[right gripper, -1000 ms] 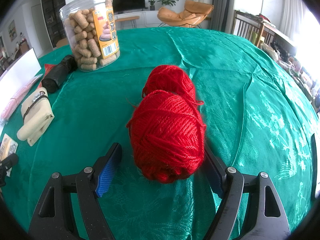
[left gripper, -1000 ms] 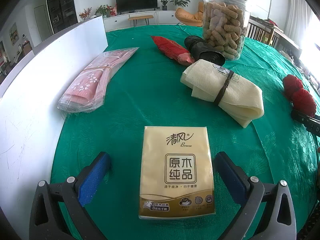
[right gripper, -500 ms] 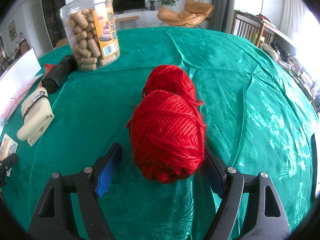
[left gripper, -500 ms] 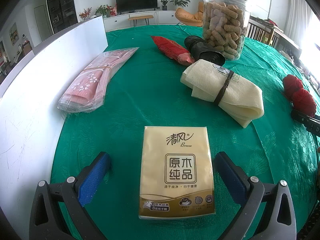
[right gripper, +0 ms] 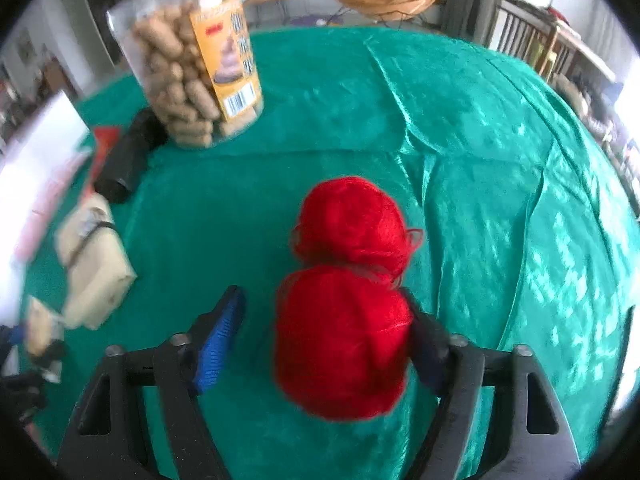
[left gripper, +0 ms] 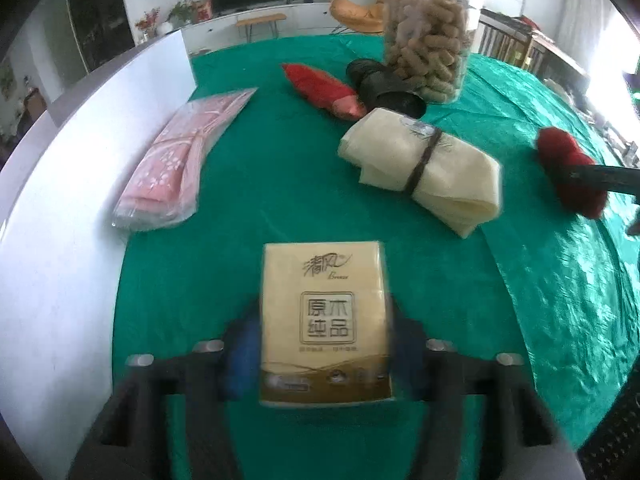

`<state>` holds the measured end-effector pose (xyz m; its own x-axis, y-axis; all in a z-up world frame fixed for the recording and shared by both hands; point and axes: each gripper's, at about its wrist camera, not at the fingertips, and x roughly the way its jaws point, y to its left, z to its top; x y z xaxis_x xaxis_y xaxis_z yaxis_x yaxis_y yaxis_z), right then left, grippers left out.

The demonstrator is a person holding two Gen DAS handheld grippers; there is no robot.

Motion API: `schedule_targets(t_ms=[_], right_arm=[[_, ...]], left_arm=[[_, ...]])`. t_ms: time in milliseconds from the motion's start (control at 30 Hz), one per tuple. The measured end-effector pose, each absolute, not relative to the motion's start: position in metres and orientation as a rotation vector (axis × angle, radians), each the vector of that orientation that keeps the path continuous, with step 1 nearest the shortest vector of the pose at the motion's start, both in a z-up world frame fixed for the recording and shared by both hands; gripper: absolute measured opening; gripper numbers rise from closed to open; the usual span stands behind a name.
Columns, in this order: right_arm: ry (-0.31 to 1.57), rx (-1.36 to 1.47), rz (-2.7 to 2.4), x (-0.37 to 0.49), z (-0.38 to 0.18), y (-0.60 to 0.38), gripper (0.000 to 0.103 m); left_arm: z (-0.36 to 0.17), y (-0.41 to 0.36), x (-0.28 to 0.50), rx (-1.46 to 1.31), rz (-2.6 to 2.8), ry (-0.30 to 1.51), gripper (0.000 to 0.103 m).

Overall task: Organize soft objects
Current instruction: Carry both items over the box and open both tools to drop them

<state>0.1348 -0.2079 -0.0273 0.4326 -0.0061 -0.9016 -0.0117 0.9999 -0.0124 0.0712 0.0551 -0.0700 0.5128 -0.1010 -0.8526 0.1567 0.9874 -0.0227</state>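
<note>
The left tool [left gripper: 325, 344] has its two fingers pressed against the sides of a yellow tissue pack [left gripper: 325, 322], clamped on it; the blue pad of the left finger [left gripper: 242, 354] lies flat against the pack's edge. The pack sits between the fingers, printed face up, over the green worktop [left gripper: 280, 184]. Beyond this tool, to its right, lies a folded cream cloth [left gripper: 424, 168] bound with a dark band. To the tool's left, a pink packet in clear wrap [left gripper: 180, 168] lies just beside a white board [left gripper: 52, 240] that runs along the worktop's edge. Farther ahead are a red pouch [left gripper: 324, 90], a black roll [left gripper: 384, 86] and, behind them, a clear jar of snacks [left gripper: 426, 36].

The right tool [right gripper: 326, 340] stands with its fingers apart around the nearer of two red yarn balls [right gripper: 344, 352]. The right finger touches the ball; the blue-padded left finger [right gripper: 220, 340] stands off from it with a gap. The second yarn ball [right gripper: 352, 224] touches the first on its far side. Well to the left of this tool lies the cream cloth [right gripper: 96, 264], with the black roll [right gripper: 128, 160] beyond it. Farthest, ahead and left, stands the snack jar [right gripper: 192, 64] with its orange label.
</note>
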Motion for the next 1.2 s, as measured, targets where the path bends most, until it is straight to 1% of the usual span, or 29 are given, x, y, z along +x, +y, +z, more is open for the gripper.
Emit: schedule_targets(t_ms=[67, 267, 467, 533, 667, 800, 867, 900, 933, 967, 1000, 1100, 1200], right_arm=[[1.128, -0.004, 0.006, 0.131, -0.023, -0.207, 0.043], [1.057, 0.031, 0.072, 0.094, 0.013, -0.206, 0.043], [0.992, 0.053, 0.22, 0.079, 0.064, -0.163, 0.043], [0.966, 0.064, 0.289, 0.077, 0.083, -0.139, 0.043], [0.922, 0.1, 0.466, 0.079, 0.121, -0.073, 0.044], [0.903, 0.1, 0.646, 0.08, 0.148, 0.01, 0.044], [0.906, 0.099, 0.734, 0.077, 0.155, 0.052, 0.045], [0.906, 0.107, 0.776, 0.076, 0.157, 0.075, 0.048], [0.897, 0.112, 0.807, 0.073, 0.157, 0.091, 0.052], [0.887, 0.111, 0.836, 0.071, 0.157, 0.108, 0.061], [0.894, 0.104, 0.868, 0.07, 0.154, 0.12, 0.073], [0.948, 0.029, 0.906, 0.063, 0.144, 0.152, 0.072], [0.869, -0.025, 0.869, 0.052, 0.142, 0.143, 0.072]], left_arm=[[-0.066, 0.062, 0.064, 0.022, -0.169, 1.009, 0.052], [-0.037, 0.072, 0.039, -0.101, -0.249, 0.959, 0.052], [0.027, 0.096, 0.029, -0.216, -0.308, 0.861, 0.052], [0.052, 0.12, 0.028, -0.24, -0.284, 0.822, 0.052], [0.084, 0.181, 0.026, -0.242, -0.161, 0.77, 0.052], [0.093, 0.255, 0.023, -0.195, 0.068, 0.759, 0.053], [0.089, 0.281, 0.021, -0.171, 0.17, 0.764, 0.055], [0.085, 0.297, 0.019, -0.162, 0.236, 0.773, 0.059], [0.08, 0.311, 0.018, -0.168, 0.292, 0.785, 0.076], [0.074, 0.323, 0.016, -0.185, 0.329, 0.79, 0.097], [0.069, 0.339, 0.012, -0.218, 0.364, 0.775, 0.102], [0.055, 0.364, 0.001, -0.292, 0.441, 0.772, 0.103], [0.051, 0.369, -0.011, -0.327, 0.449, 0.759, 0.103]])
